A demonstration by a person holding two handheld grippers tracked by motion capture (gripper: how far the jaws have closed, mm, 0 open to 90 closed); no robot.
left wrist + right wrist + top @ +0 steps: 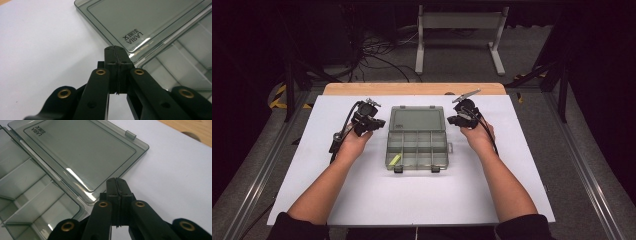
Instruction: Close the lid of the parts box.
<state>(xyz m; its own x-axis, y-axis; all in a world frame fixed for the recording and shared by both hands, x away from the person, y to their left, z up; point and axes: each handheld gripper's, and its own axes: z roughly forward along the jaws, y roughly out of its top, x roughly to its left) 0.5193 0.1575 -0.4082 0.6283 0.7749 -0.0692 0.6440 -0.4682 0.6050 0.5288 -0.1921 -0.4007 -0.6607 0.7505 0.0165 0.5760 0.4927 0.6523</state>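
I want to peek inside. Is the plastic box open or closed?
Open. The box has its lid folded back flat on the table, so its compartments show. A small yellow thing lies in one.

Boxes: we count one smoky clear organiser box (417,147), open, its base between the two sets of fingers.
Lids: one lid (417,120), hinged flat, lying just beyond both sets of fingers.
Compartments: we can make out several divided cells in the base; we cannot settle the exact number.
Yellow items: one small yellow piece (395,160) in a near cell, on the left fingers' side.
Latches: two dark latches on the box's near edge, one being the left latch (398,169).
Grippers: two, the left gripper (371,121) and the right gripper (458,119), each with its fingers pressed together.
Worktops: one white worktop (362,195).
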